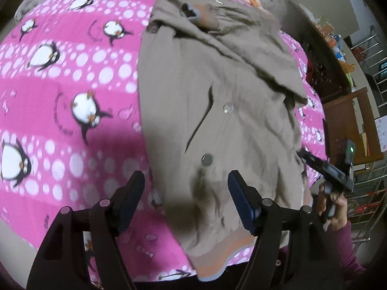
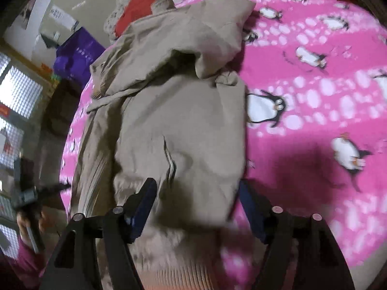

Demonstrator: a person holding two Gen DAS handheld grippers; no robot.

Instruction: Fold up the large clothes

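A beige jacket (image 1: 225, 91) with snap buttons and an orange-and-grey ribbed hem (image 1: 212, 253) lies on a bed with a pink penguin-print cover (image 1: 60, 84). A sleeve is folded across its upper part. My left gripper (image 1: 186, 191) is open and empty, hovering above the jacket's lower left edge. My right gripper (image 2: 196, 200) is open and empty above the jacket (image 2: 174, 111) near its lower right edge. The right gripper also shows in the left wrist view (image 1: 326, 169), and the left one in the right wrist view (image 2: 31, 195).
The pink cover (image 2: 314, 72) spreads wide beside the jacket. Orange and red clothes (image 2: 137, 7) lie at the head of the bed. A cluttered wooden shelf (image 1: 338, 55) and metal railing (image 1: 372, 48) stand on one side, a purple bag (image 2: 75, 53) and a window on the other.
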